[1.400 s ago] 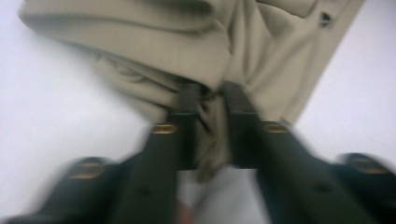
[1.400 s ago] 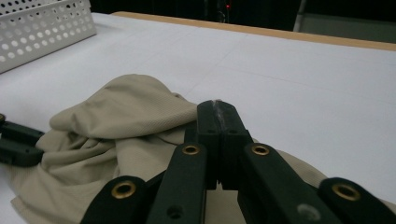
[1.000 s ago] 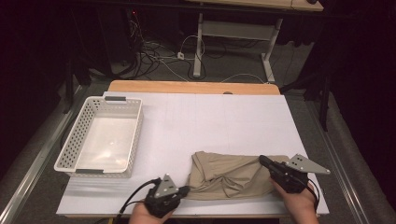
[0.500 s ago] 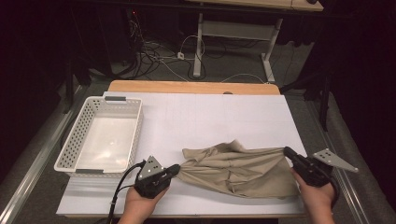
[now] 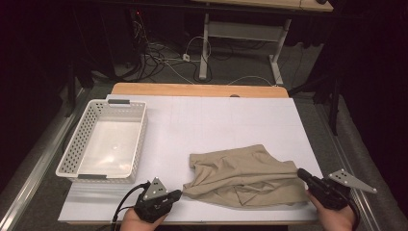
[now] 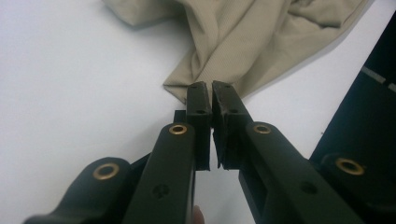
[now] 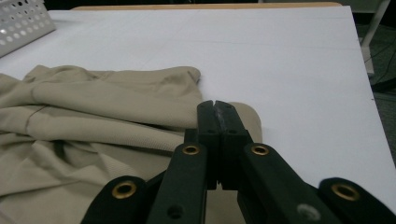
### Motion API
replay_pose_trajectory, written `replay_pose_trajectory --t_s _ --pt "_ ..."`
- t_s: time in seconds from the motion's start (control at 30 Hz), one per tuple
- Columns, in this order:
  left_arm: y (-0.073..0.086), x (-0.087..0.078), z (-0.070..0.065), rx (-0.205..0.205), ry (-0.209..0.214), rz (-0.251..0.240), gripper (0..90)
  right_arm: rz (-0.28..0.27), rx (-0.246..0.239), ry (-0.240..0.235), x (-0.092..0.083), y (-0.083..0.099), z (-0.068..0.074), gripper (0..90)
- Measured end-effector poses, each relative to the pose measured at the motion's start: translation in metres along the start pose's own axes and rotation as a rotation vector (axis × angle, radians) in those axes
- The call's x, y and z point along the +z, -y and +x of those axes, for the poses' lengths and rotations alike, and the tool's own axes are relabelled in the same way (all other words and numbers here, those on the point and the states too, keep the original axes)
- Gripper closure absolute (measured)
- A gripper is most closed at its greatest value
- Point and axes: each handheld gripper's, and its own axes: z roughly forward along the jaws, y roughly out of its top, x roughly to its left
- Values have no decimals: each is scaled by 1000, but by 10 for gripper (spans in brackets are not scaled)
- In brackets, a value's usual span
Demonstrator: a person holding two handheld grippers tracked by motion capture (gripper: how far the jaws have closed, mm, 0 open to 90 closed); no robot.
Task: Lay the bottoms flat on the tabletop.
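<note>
Right gripper point(image 5: 304, 174) clenched on beige cloth's point(image 5: 243, 175) 3 o'clock edge; left gripper point(image 5: 177, 194) at its 9 o'clock corner, jaws just easing apart, released.

White basket point(image 5: 72, 154) on table's point(image 5: 231, 120) left – floor cables point(image 5: 168, 53) behind.

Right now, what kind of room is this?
Probably a lab or workshop: a white-topped table holds just a white basket and a tan cloth, with loose cables on the floor behind.
</note>
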Motion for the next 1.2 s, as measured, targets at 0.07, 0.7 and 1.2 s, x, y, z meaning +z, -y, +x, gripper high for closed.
replay_pose_trajectory --t_s 0.07,0.7,1.2 --pt "-2 4 1 -13 -5 -17 693 2 -3 -5 -3 3 1 900" --pt "-25 54 -3 11 48 54 781 34 -18 -62 10 4 7 840" --pt "-22 36 -11 -1 78 8 800 160 -89 -79 35 8 24 797"
